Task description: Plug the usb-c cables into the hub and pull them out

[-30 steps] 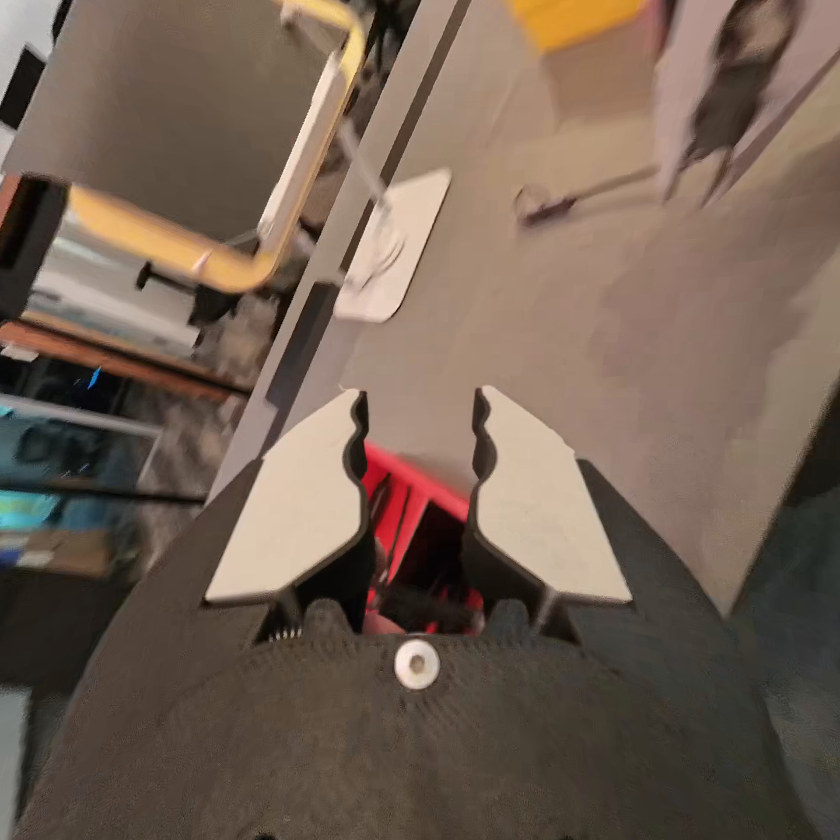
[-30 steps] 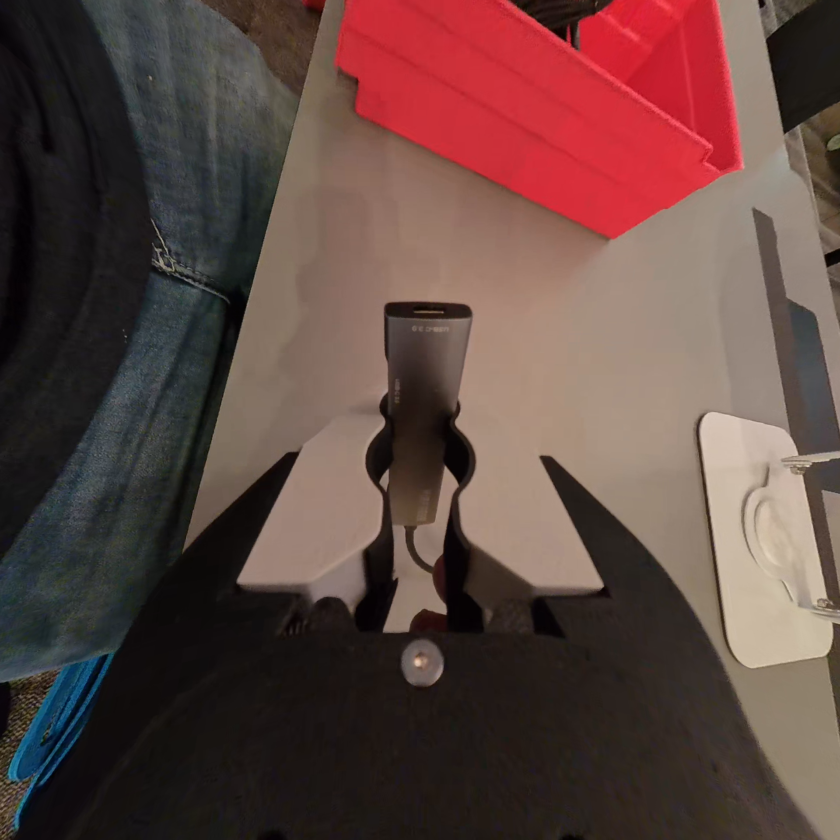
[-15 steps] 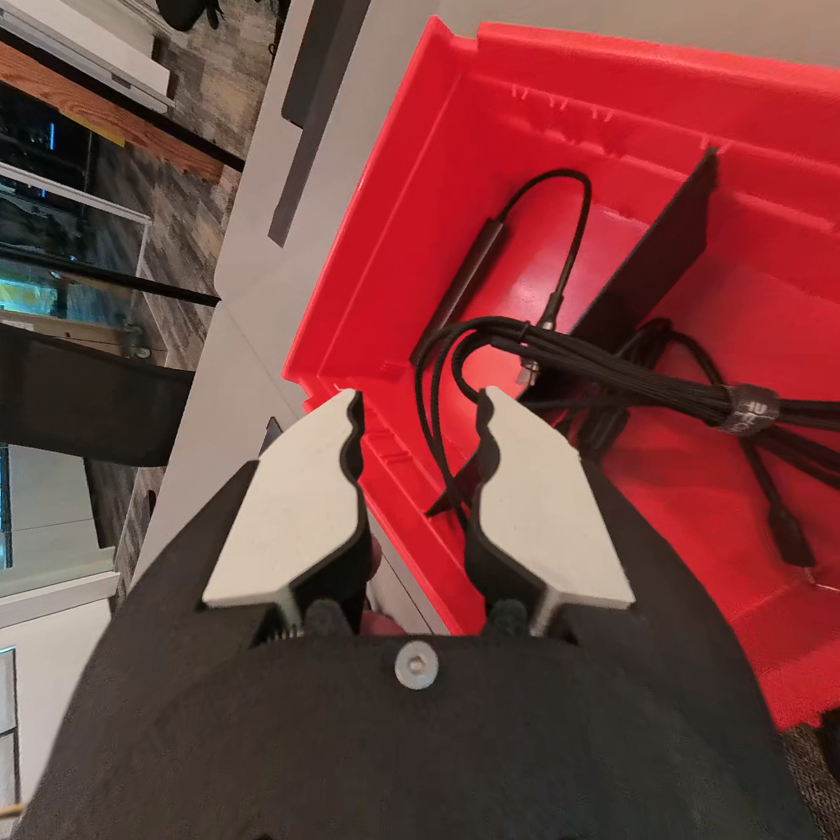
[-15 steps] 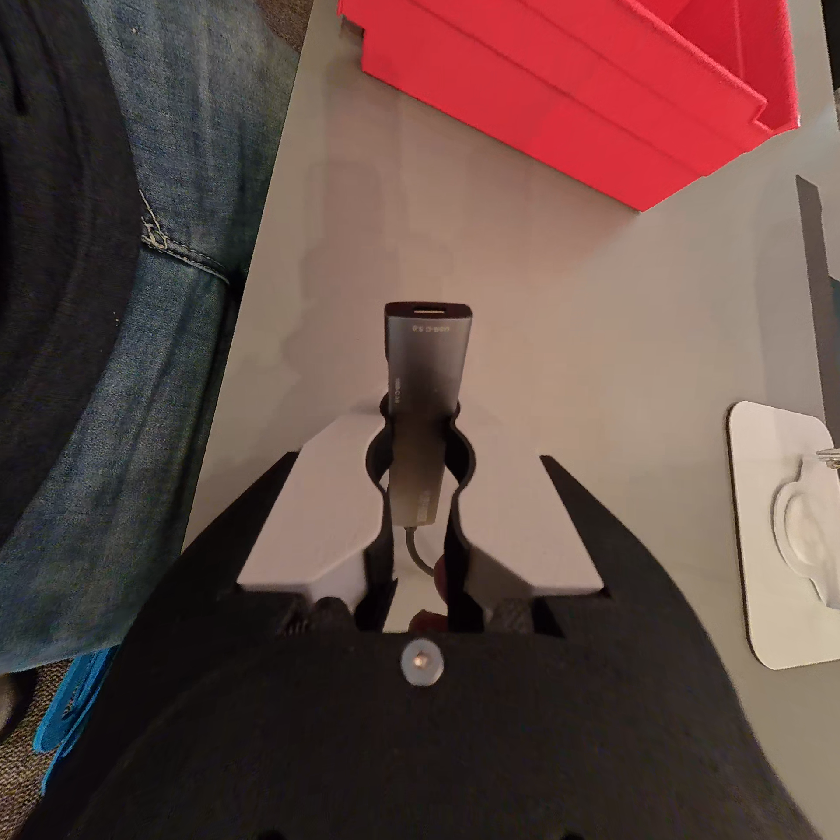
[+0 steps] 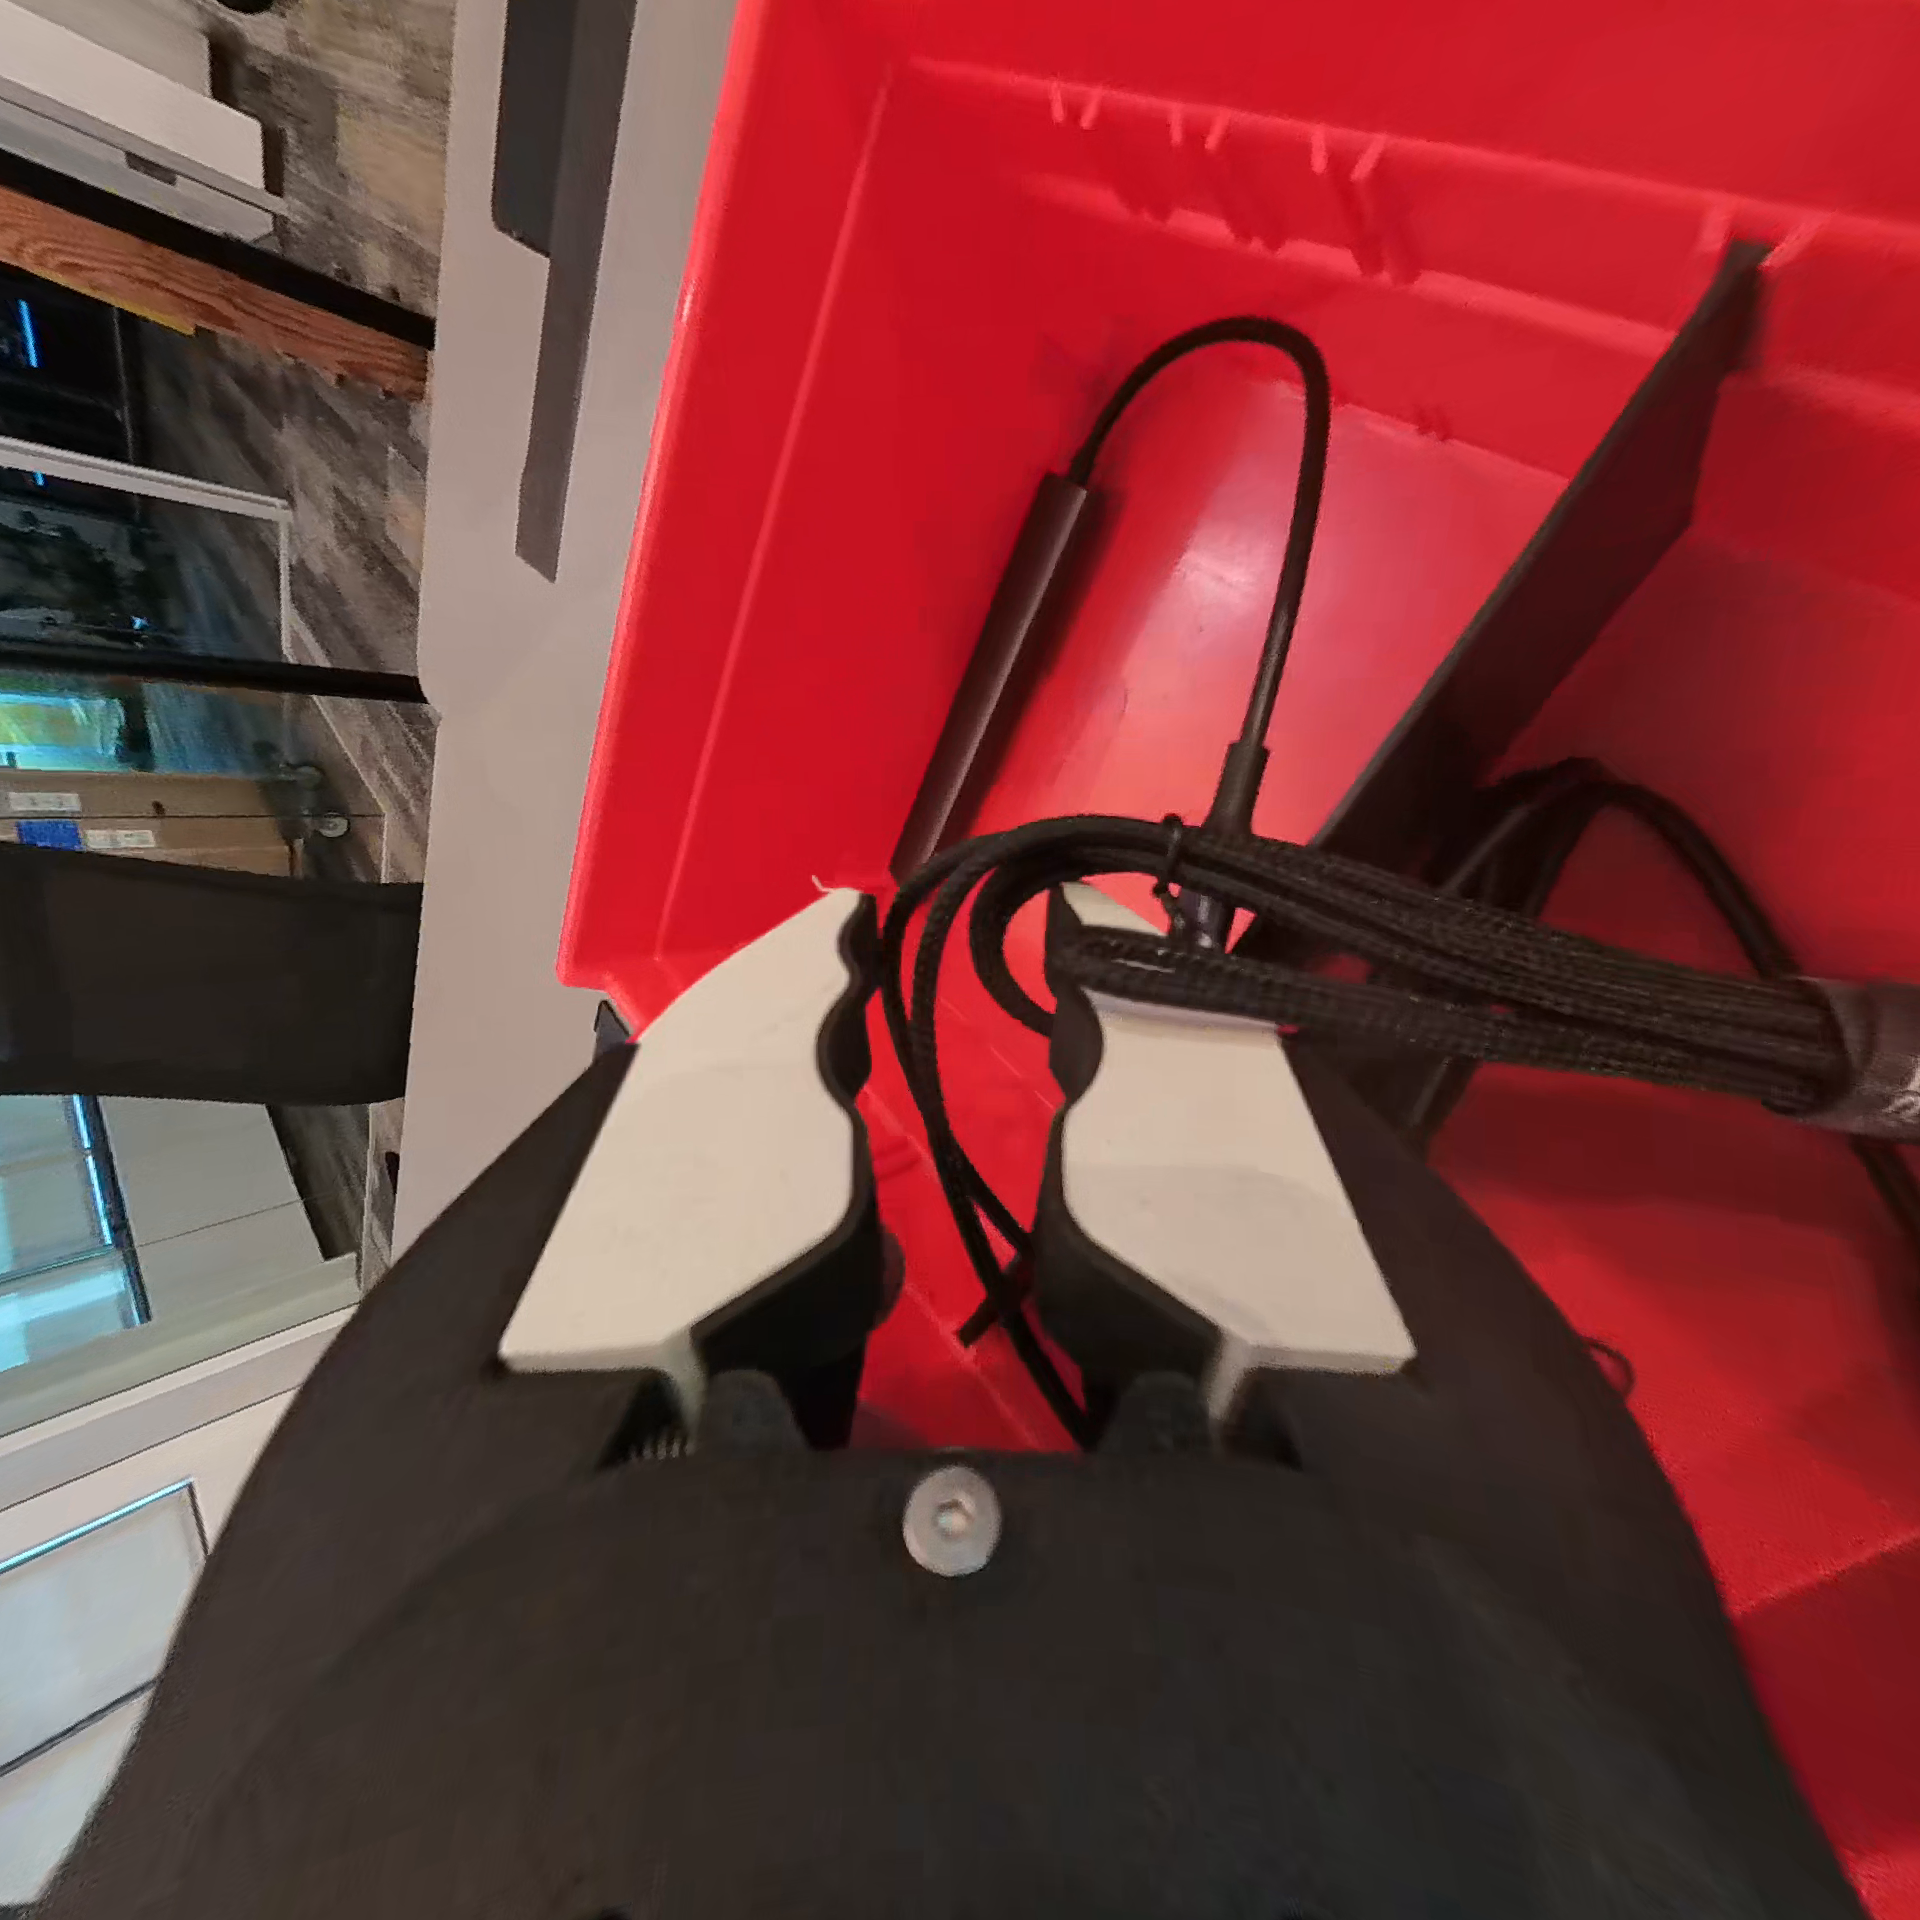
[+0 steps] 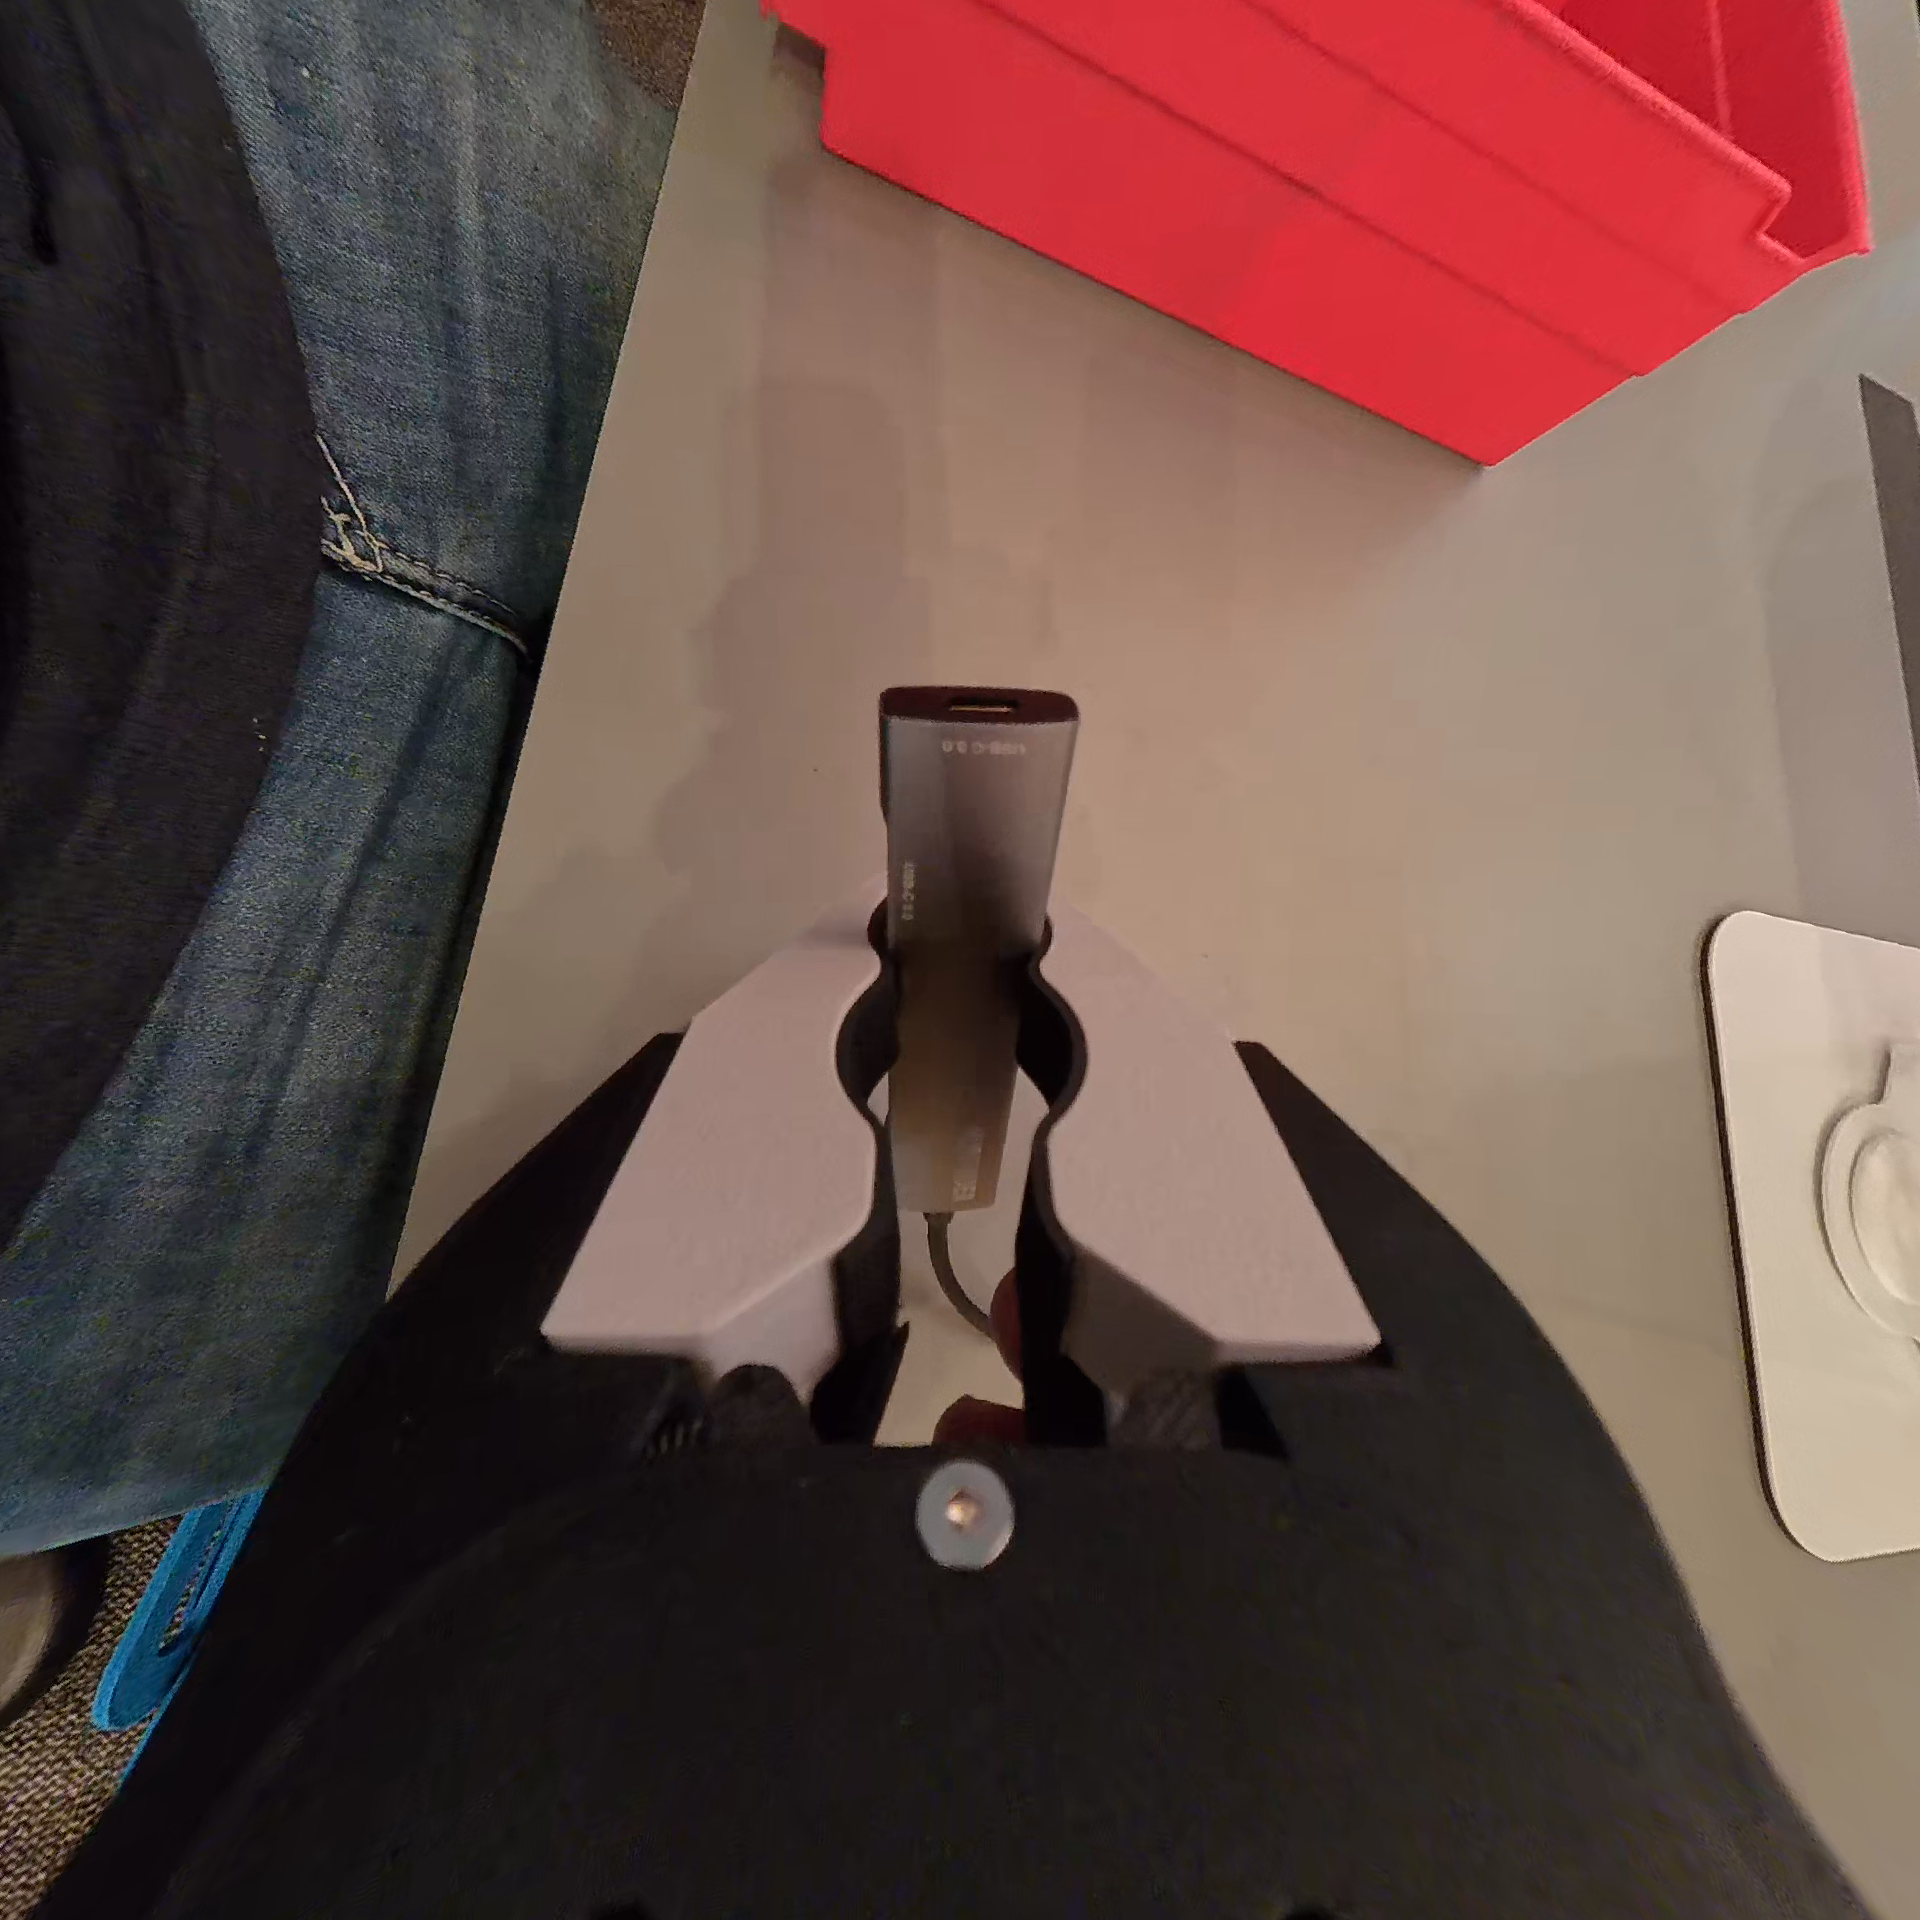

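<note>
My right gripper (image 6: 961, 925) is shut on a grey USB-C hub (image 6: 971, 831), held above the grey table with its port end pointing away from me. My left gripper (image 5: 961, 914) is open inside a red bin (image 5: 790, 499), over a bundle of black braided cables (image 5: 1455, 966). The bundle's loop end lies between the fingers and part of it rests across the right fingertip (image 5: 1122, 925). A second dark hub (image 5: 1008, 665) with a thin black cable lies against the bin's wall.
A black divider (image 5: 1579, 582) splits the bin. In the right wrist view the red bin (image 6: 1299, 208) stands at the far edge of the grey table (image 6: 1351, 727), a white pad (image 6: 1818, 1195) lies at right, and a person in jeans (image 6: 312, 623) stands at left.
The left gripper swung from facing the room down into the red bin and closed in on the cable bundle. The right gripper drifted slightly with the hub still held.
</note>
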Available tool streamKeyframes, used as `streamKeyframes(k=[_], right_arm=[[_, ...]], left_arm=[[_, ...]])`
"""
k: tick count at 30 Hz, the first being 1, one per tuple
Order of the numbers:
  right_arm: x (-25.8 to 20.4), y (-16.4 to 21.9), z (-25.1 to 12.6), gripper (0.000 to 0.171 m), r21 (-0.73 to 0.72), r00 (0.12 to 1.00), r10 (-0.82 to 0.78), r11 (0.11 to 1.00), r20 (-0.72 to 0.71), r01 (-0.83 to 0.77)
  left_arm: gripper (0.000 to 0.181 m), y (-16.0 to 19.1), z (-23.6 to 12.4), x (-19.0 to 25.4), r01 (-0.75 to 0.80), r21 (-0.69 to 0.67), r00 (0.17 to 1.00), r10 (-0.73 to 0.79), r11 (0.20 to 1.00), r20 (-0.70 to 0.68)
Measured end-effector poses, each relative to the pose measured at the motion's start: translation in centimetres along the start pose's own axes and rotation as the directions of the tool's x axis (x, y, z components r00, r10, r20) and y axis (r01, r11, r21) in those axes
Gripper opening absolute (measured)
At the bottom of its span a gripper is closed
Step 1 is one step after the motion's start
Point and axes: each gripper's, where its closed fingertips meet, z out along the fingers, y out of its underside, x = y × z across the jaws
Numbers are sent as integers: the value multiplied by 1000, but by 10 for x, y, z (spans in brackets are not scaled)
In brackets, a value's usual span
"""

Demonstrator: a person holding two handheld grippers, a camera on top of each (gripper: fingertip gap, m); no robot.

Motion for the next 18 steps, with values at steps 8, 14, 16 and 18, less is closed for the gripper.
streamKeyframes(k=[8, 14, 16, 18], right_arm=[[0, 1, 1, 14, 4, 1000, 2, 1000, 1, -2], [0, 2, 0, 14, 1, 1000, 3, 1000, -7, -3], [0, 2, -1, 14, 0, 1000, 4, 1000, -9, -4], [0, 3, 0, 14, 0, 1000, 5, 1000, -11, -5]], left_arm=[[14, -3, -6, -11, -22, 9, 997, 21, 1000, 74], [10, -6, -15, -19, -39, 20, 992, 37, 999, 119], [9, -6, -20, -23, -46, 20, 989, 43, 999, 141], [9, -7, -26, -29, -50, 29, 984, 44, 998, 172]])
